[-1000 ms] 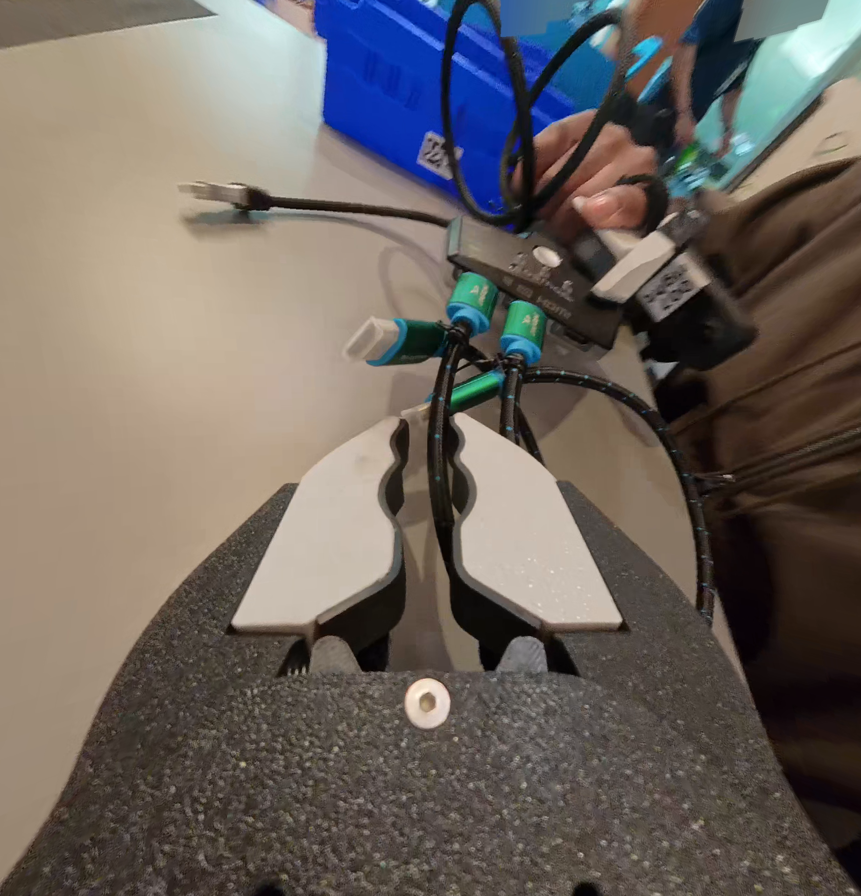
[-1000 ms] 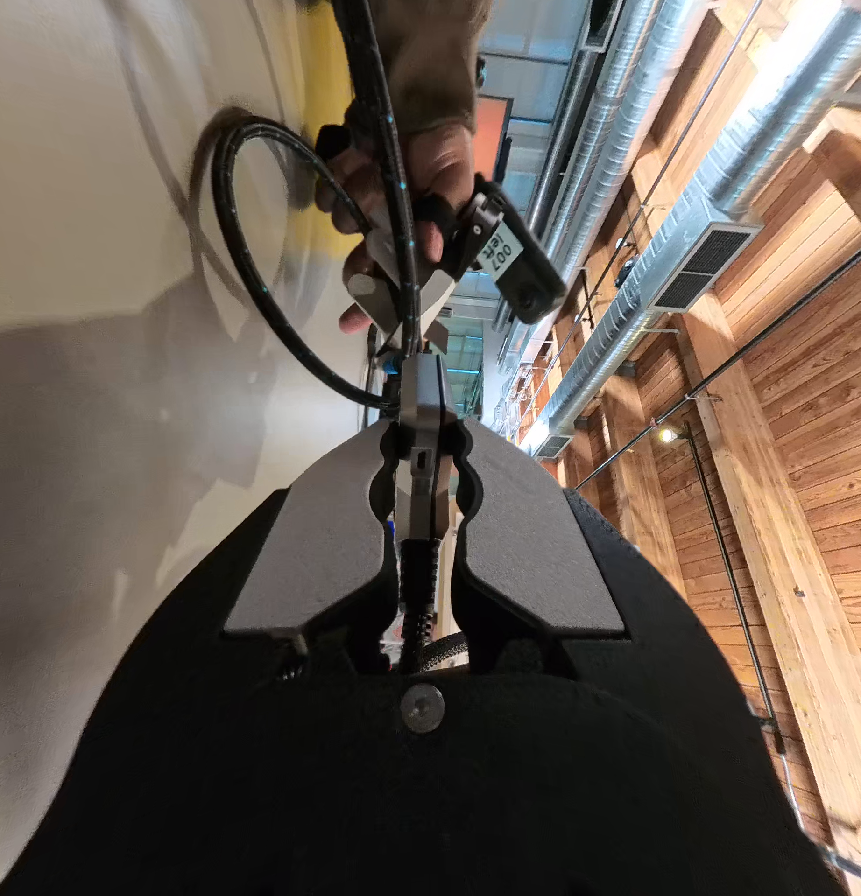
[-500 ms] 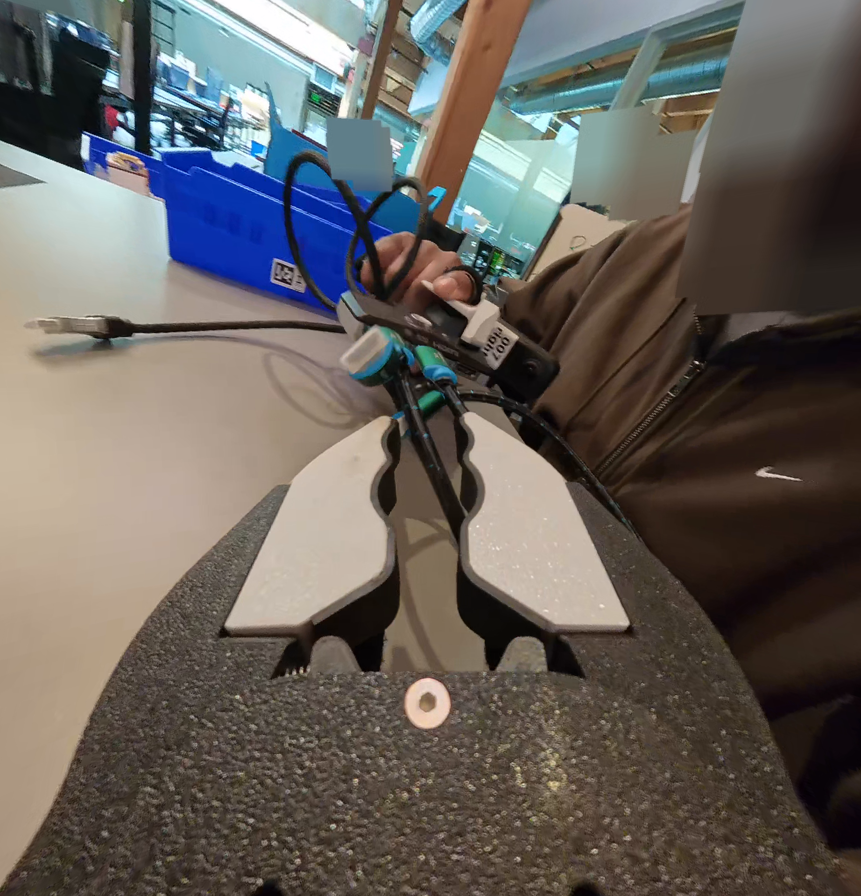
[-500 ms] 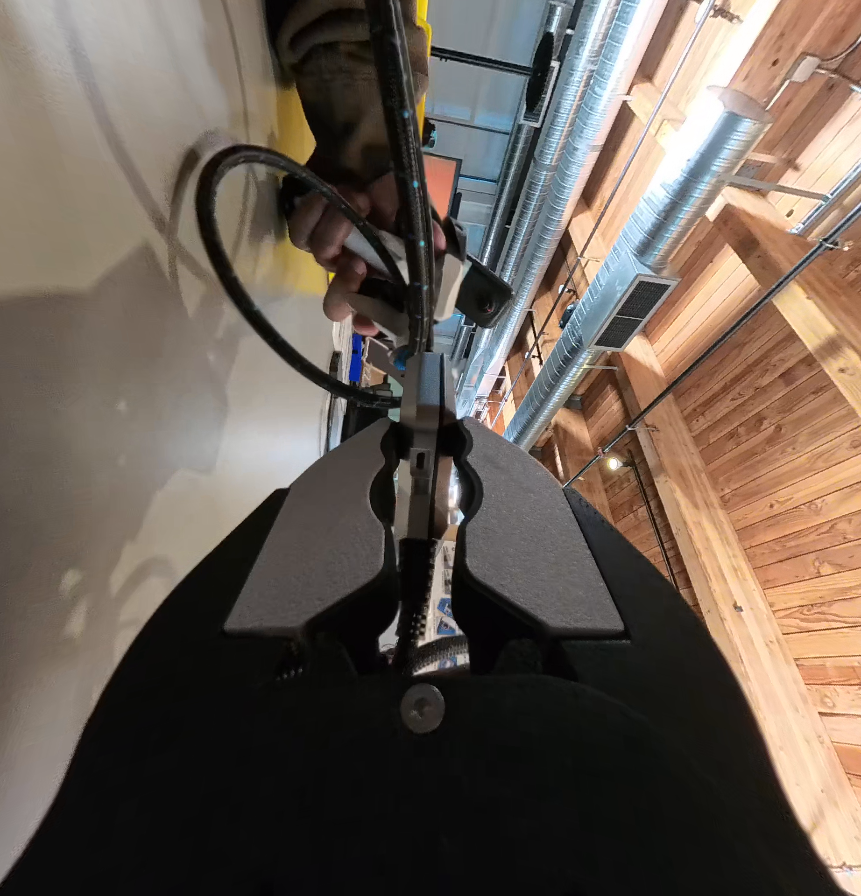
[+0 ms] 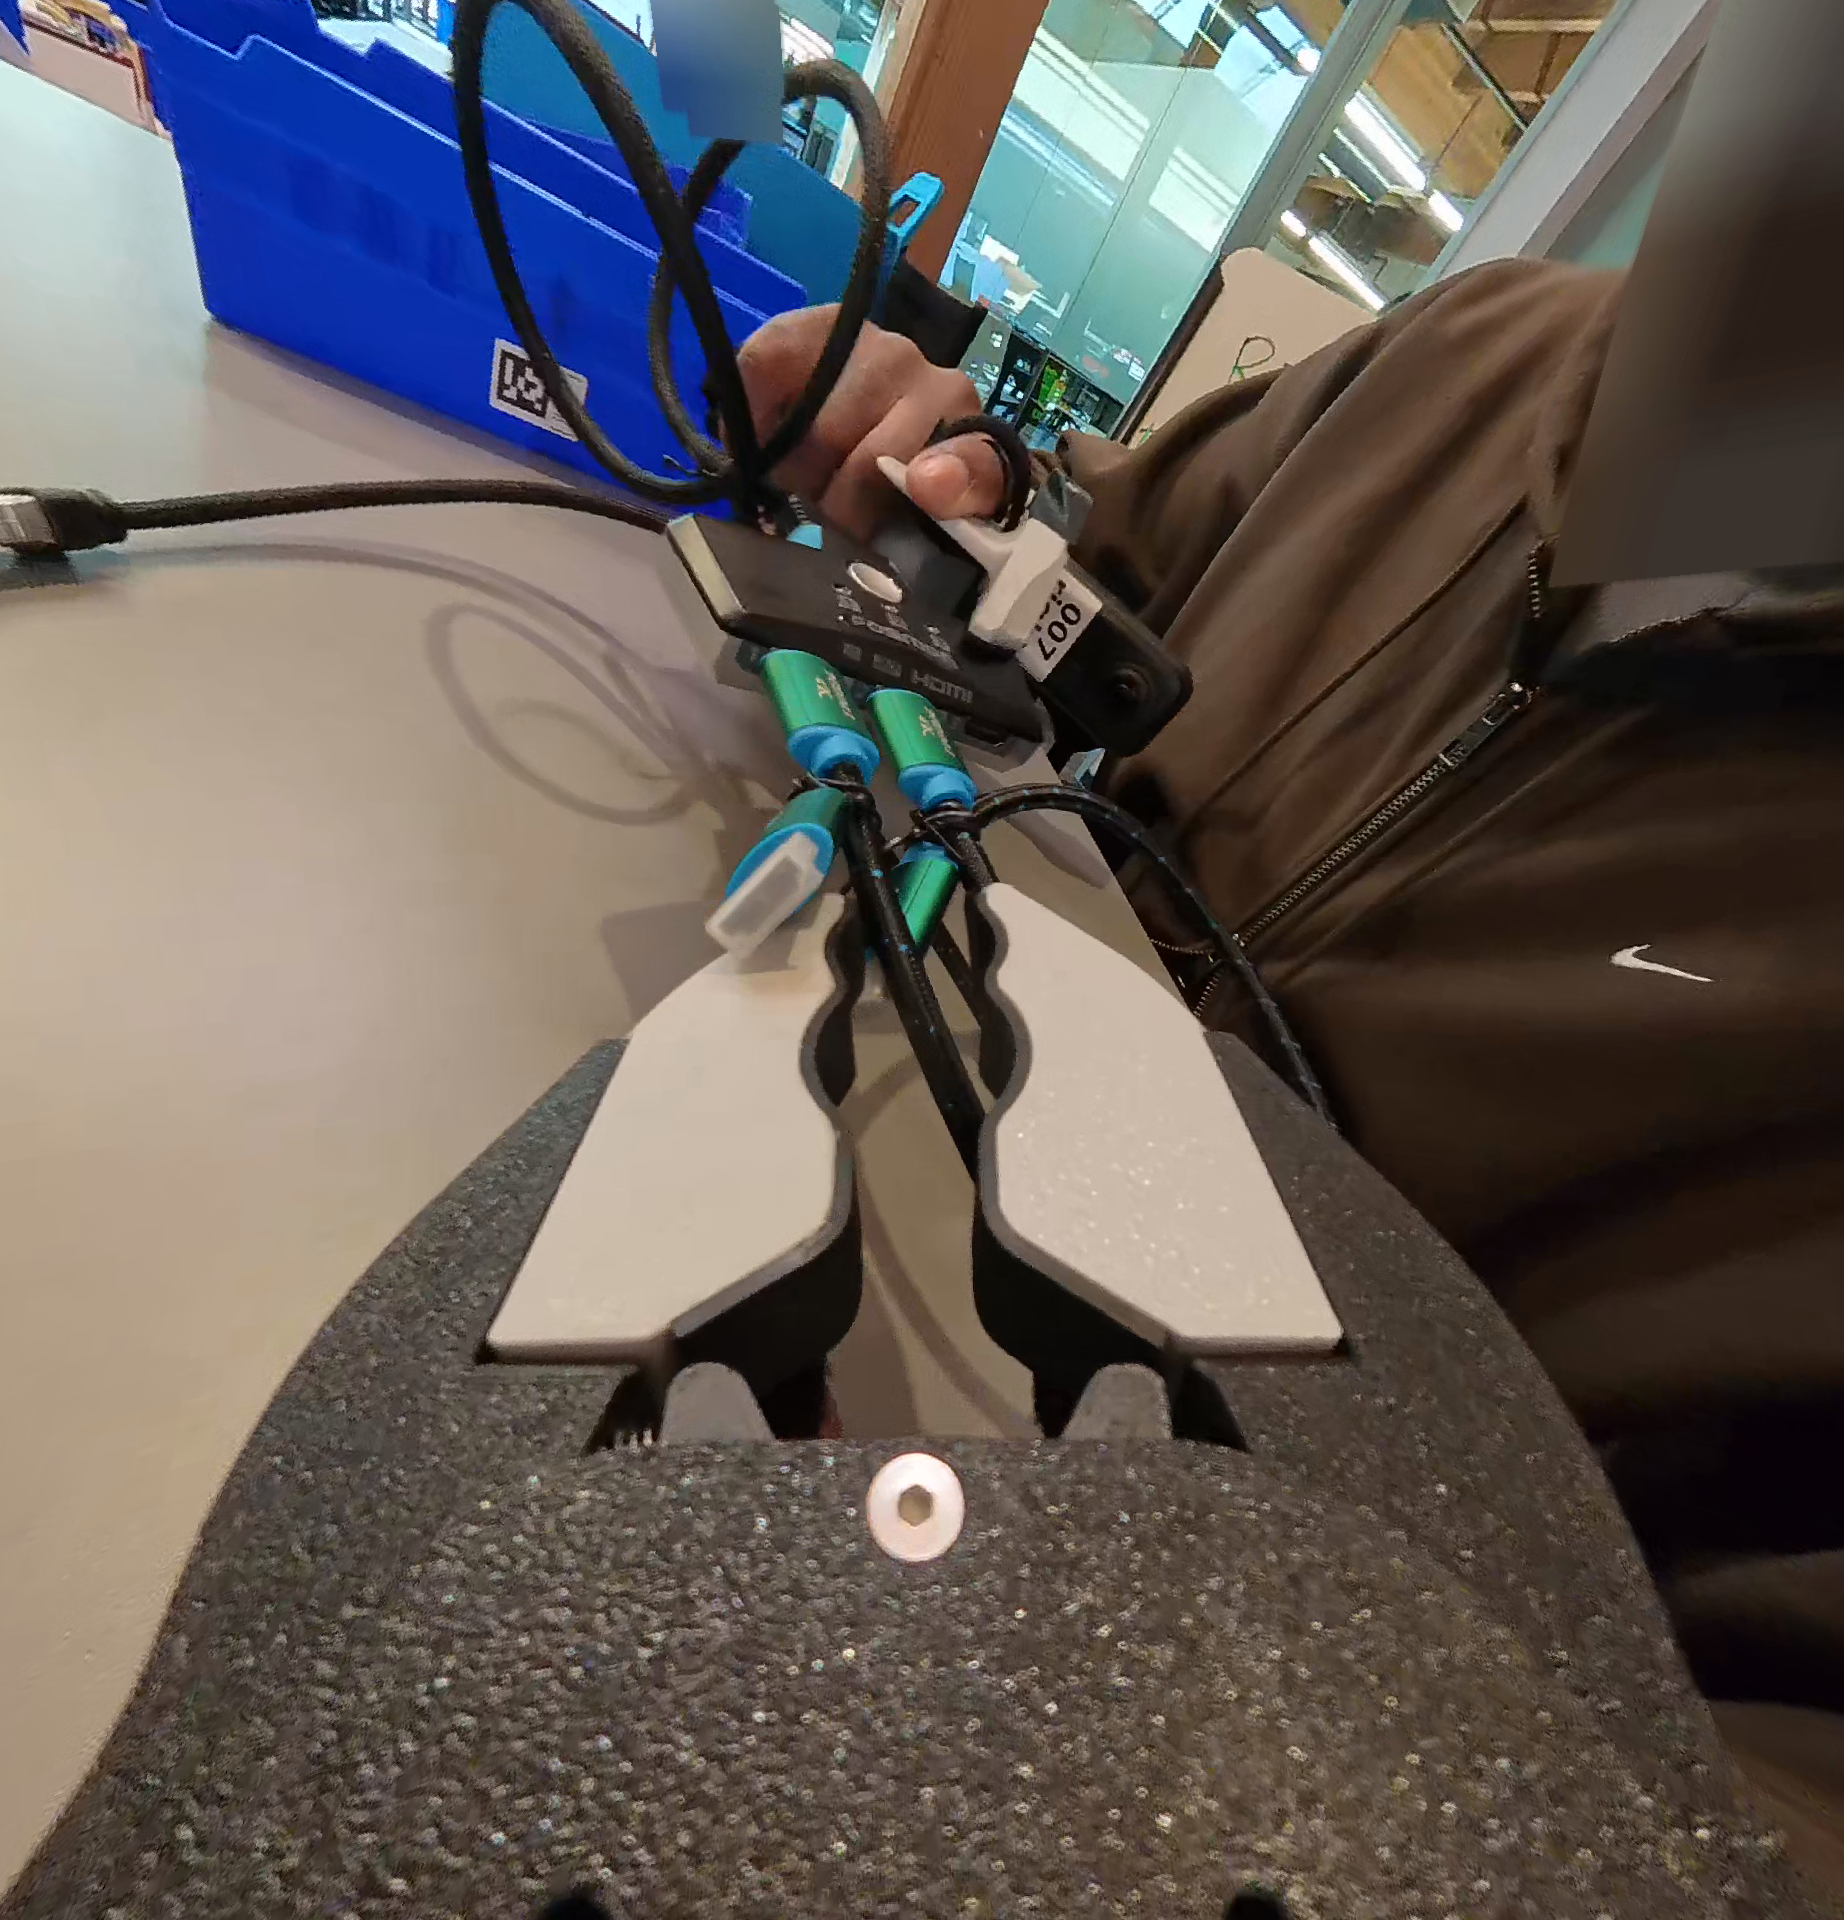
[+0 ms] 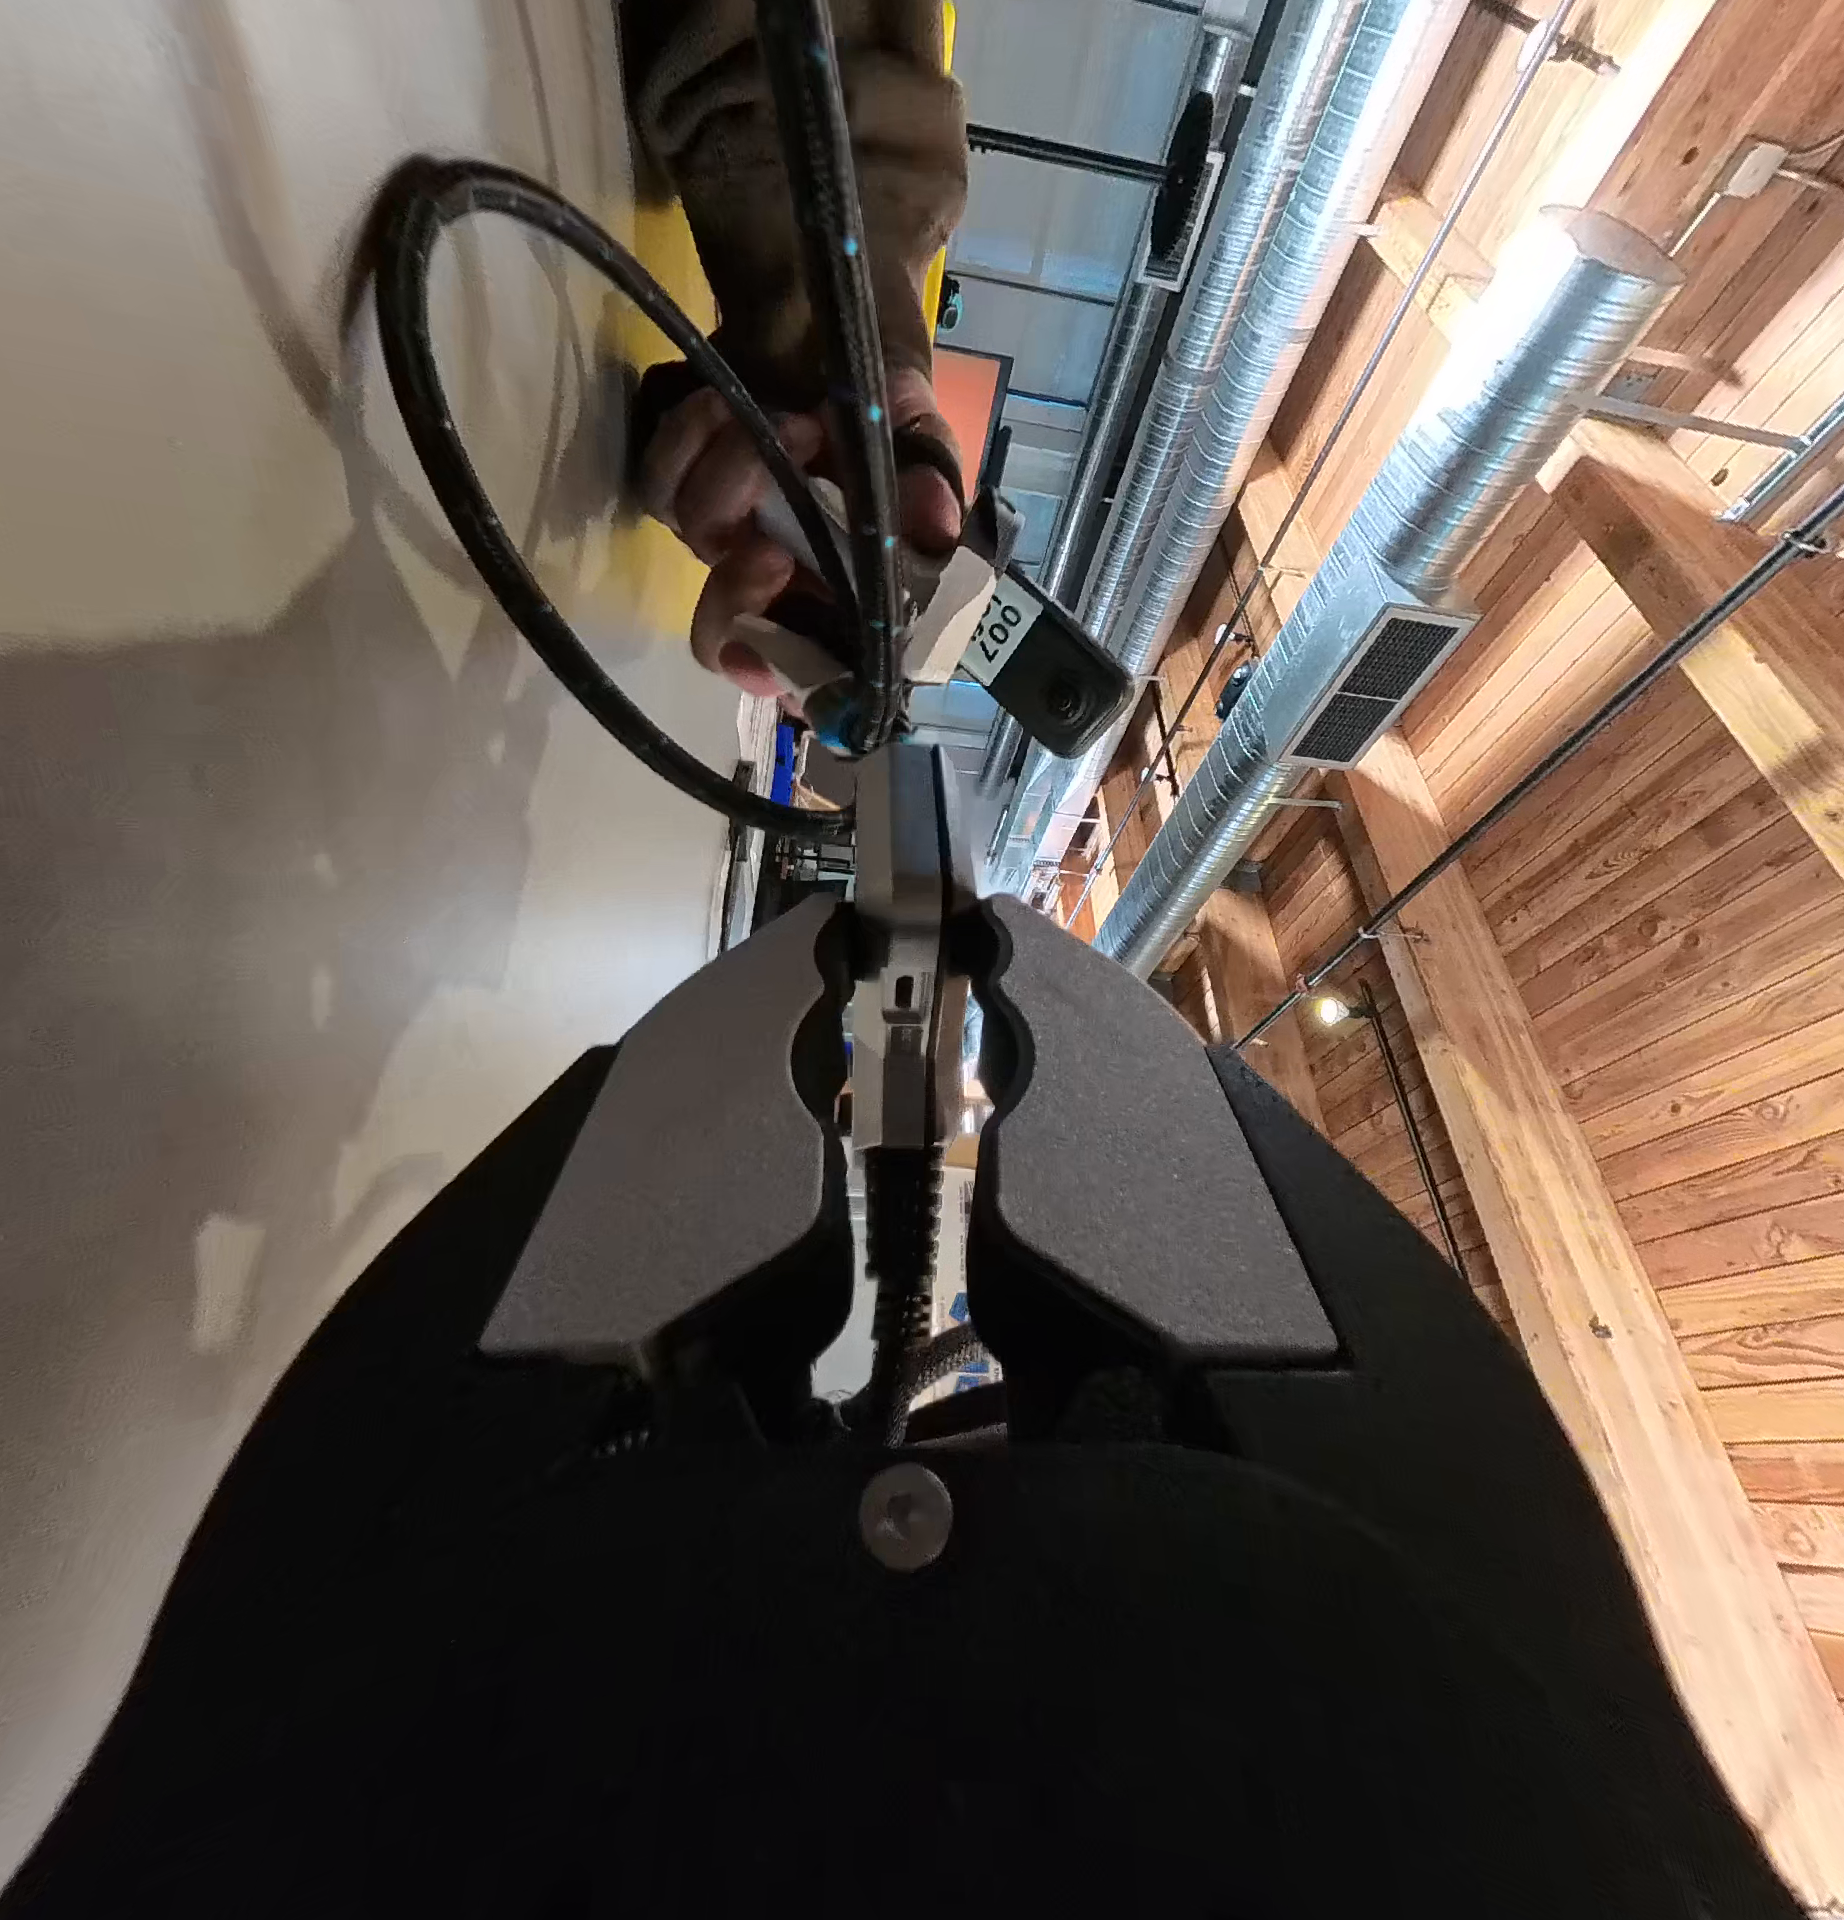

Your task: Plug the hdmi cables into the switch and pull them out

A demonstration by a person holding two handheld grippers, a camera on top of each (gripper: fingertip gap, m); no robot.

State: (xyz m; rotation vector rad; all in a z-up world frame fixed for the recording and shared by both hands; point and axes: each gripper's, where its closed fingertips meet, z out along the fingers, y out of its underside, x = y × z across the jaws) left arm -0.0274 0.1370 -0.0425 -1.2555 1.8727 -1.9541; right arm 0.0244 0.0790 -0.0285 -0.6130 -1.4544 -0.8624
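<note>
The right gripper (image 6: 902,920) is squeezing the flat black switch box (image 5: 845,613) above the grey table (image 5: 274,831), while a black braided cable (image 5: 923,1023) is sitting loose between the left gripper's (image 5: 913,914) parted fingers, so it may be slipping out.

We look from two cameras, each mounted just behind a pair of jaws and facing forward along them.

The left wrist view sits low over the pale grey tabletop (image 5: 222,935), upright, facing the right gripper (image 5: 1011,644) and a person's brown zipped jacket (image 5: 1520,831) at close range.

The right wrist view is rolled sideways, so the tabletop (image 6: 170,831) stands along our left and the wooden plank ceiling (image 6: 1624,935) along our right; it faces the left gripper (image 6: 876,665) close by.

Both views share the flat black switch box (image 5: 856,613) and the black braided cables with blue flecks (image 5: 928,1029).
</note>
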